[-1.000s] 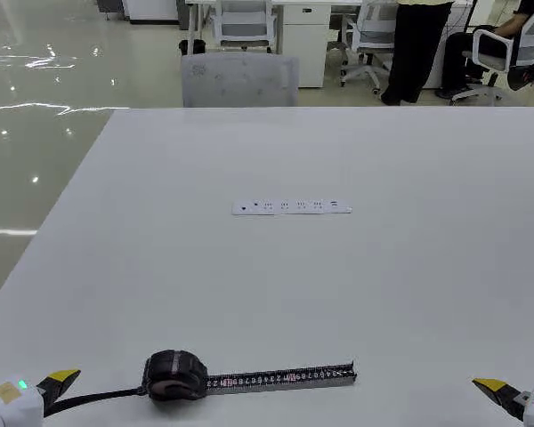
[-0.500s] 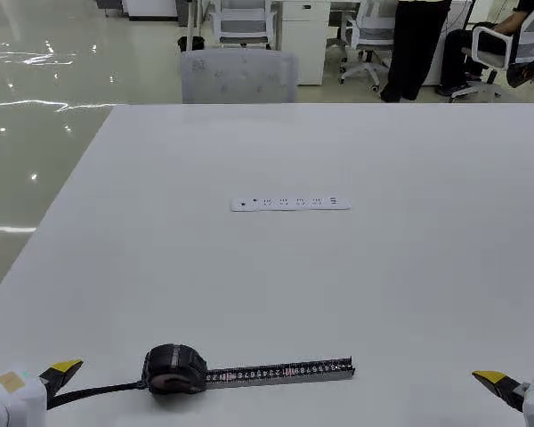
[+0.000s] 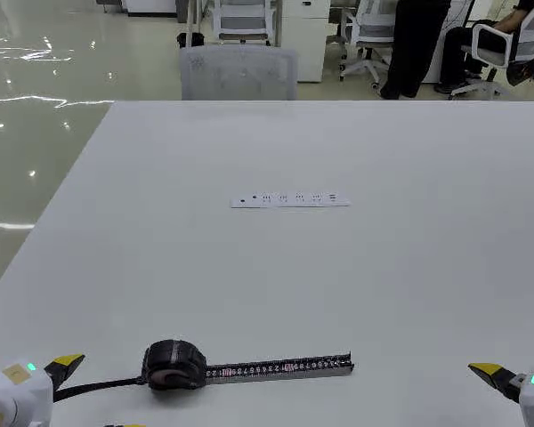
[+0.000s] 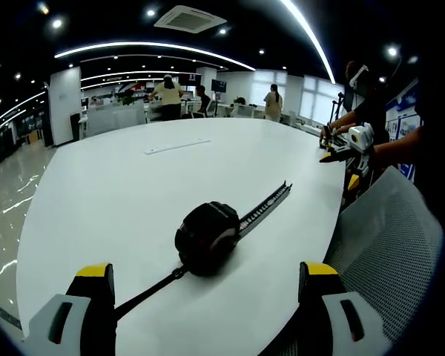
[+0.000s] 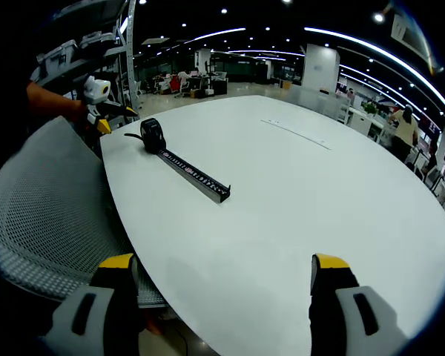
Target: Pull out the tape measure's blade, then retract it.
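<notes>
Tape measure (image 3: 173, 366) lies on the white table (image 3: 356, 285) near its front edge, at about 7 o'clock in the head view. The case is black, rounded and lying on its side. Its blade (image 3: 280, 366) is out and flat on the table, running from the case toward 3 o'clock. The blade is dark with pale numerals and a few red marks, and has a small hook at its free end. A black wrist strap (image 3: 98, 389) trails from the case toward 9 o'clock.

Left gripper (image 4: 208, 268): jaws spread wide, grasping nothing, with the case just ahead at 12 o'clock. The strap ends close to one jaw; contact unclear.

Right gripper (image 5: 223, 259): jaws spread wide, nothing held, well apart from the blade tip.

Power strip (image 3: 289, 200) lies mid-table, at 12 o'clock from the blade.
</notes>
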The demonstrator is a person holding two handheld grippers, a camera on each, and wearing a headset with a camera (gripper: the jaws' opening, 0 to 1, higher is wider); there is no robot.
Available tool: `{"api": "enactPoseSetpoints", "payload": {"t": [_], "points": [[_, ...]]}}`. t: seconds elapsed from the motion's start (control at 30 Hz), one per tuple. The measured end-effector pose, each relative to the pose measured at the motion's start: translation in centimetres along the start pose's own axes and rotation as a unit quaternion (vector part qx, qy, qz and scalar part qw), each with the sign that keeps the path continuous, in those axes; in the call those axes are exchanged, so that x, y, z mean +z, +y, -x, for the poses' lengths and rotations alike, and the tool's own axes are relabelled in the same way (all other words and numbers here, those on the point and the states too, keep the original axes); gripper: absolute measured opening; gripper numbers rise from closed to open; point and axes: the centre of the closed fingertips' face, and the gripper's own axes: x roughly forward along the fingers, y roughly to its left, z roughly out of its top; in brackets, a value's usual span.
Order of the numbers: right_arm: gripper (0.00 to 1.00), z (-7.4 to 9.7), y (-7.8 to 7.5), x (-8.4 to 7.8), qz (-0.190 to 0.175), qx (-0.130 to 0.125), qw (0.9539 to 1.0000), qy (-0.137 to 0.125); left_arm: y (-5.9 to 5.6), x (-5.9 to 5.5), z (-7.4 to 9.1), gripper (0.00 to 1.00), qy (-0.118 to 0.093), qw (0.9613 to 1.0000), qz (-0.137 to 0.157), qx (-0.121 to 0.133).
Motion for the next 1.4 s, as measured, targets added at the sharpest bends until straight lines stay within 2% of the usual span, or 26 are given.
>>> {"api": "enactPoseSetpoints", "payload": {"t": [0.07,0.13,0.27,0.43,0.5,0.63,0.77,0.97,1.13,1.27,1.37,1.4], "points": [[0.99,-0.1,-0.1,0.2,0.009,0.002,1.0,0.002,-0.3,0.2,-0.2,1.0,0.003,0.9999,0.014,-0.006],[0.98,-0.2,-0.2,0.7,0.024,0.006,0.9997,-0.001,-0.6,0.7,-0.4,1.0,0.006,0.9999,0.013,-0.003],[0.98,-0.5,-0.4,0.9,0.033,0.02,0.9992,0.011,-1.8,1.9,-1.0,1.0,0.011,0.9999,0.01,-0.005],[0.97,-0.8,-0.5,1.6,0.045,0.033,0.9983,0.017,-2.2,1.9,-2.3,1.0,0.029,0.9995,0.005,0.006],[0.96,-1.0,-0.6,1.9,0.051,0.039,0.9977,0.021,-2.6,2.3,-2.8,1.0,0.034,0.9994,0.006,0.007],[0.96,-1.6,-0.7,2.3,0.057,0.048,0.997,0.023,-3.1,2.9,-3.7,1.0,0.038,0.9989,0.005,0.026],[0.95,-2.4,-0.9,2.9,0.068,0.057,0.9956,0.028,-2.8,2.9,-4.6,0.99,0.047,0.9976,0.016,0.047],[0.93,-3.5,-1.1,4.1,0.09,0.071,0.993,0.03,-2.6,2.6,-5.1,0.99,0.054,0.9962,0.018,0.066],[0.91,-4.4,-1.1,5.4,0.107,0.084,0.9903,0.03,-2.0,2.5,-5.2,0.99,0.053,0.9928,0.046,0.097],[0.87,-5.4,-1.1,6.2,0.127,0.098,0.9864,0.037,-1.6,2.9,-5.6,0.99,0.043,0.9899,0.061,0.121],[0.85,-6.2,-0.9,6.7,0.134,0.112,0.9837,0.043,-1.3,3.3,-5.8,0.99,0.03,0.9879,0.068,0.136],[0.85,-6.5,-0.8,6.9,0.137,0.116,0.9827,0.045,-1.0,3.6,-5.8,0.99,0.019,0.9867,0.073,0.144]]}}
